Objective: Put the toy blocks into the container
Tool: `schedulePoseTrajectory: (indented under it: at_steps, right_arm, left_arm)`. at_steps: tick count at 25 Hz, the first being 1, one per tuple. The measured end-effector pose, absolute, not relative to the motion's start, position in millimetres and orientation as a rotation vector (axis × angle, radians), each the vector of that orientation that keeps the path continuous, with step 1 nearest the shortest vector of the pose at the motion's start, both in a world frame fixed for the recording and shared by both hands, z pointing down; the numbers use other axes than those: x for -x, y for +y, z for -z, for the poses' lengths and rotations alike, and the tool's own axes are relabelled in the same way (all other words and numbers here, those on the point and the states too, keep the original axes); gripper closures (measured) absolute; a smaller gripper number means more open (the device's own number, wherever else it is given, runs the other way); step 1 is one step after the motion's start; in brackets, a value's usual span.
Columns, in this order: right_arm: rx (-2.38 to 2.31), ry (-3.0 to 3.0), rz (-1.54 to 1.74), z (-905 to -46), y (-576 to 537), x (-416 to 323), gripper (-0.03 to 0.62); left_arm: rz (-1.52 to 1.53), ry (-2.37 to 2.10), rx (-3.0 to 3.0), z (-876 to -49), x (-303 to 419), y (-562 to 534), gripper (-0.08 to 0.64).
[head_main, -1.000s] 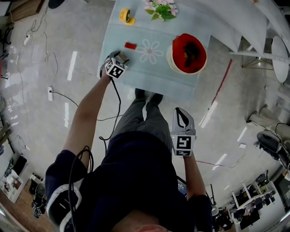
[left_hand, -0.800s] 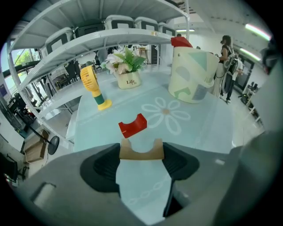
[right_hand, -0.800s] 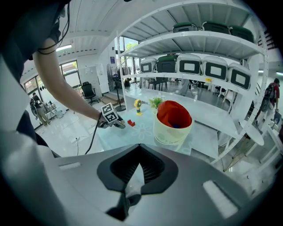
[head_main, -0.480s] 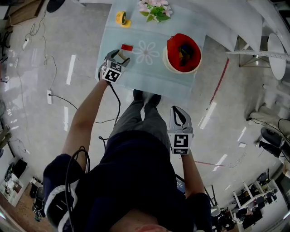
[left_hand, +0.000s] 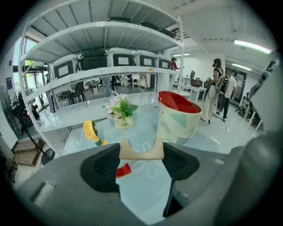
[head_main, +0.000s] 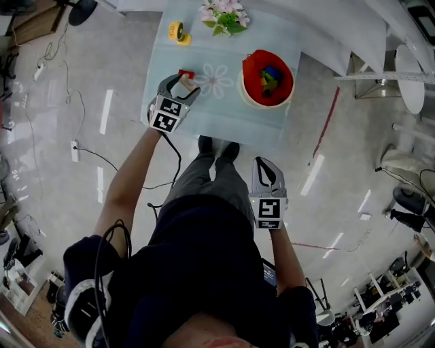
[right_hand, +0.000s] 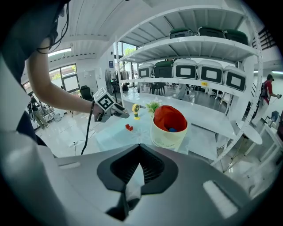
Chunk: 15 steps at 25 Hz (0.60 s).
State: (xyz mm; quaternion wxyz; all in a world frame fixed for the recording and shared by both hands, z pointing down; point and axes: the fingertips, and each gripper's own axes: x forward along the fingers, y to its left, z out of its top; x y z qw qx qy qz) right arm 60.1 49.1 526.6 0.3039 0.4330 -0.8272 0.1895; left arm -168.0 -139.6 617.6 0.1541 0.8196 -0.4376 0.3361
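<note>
Two grippers: being carried one in each hand by a person standing at the near edge of a tabletop [head_main: 224,119] covered in pale blue cloth
left gripper [head_main: 182,81]: hovering over the left part of the tabletop, pointing down at a slant
left jaws: clamping a tan arch block [left_hand: 141,150] by its two ends, holding it in the air above the cloth, curved notch showing along its upper edge
right gripper [head_main: 265,166]: hanging well back from the tabletop, over the floor beside the person's legs
right jaws: meeting tip to tip, gripping nothing
container [head_main: 248,64]: cream bucket with a red lining, standing upright on the right part of the tabletop, apart from the left gripper
toy blocks [head_main: 268,73]: blue, yellow and green pieces lying at the bottom of the container
red block [head_main: 185,73]: lying flat on the cloth just beside the left gripper's tips, next to a printed white flower
yellow round object [head_main: 177,32]: sitting near the far left corner of the tabletop, a green part showing under it
flower pot [head_main: 223,15]: standing at the far edge, holding pink flowers and green leaves
shelving [left_hand: 101,73]: rising behind the tabletop, carrying a row of dark-lidded bins
people [left_hand: 219,88]: standing far off in the room to the right
</note>
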Motion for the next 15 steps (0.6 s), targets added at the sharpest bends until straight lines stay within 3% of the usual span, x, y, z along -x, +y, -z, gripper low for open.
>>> schedulePoseTrajectory:
  at_steps: [15]
  right_arm:
    - [-1.19,-2.205,-0.496,-522.3,60.0,-71.1,0.594]
  left_arm:
    - [-0.814,-1.158,-2.564,-519.9,86.1,-142.3,0.255]
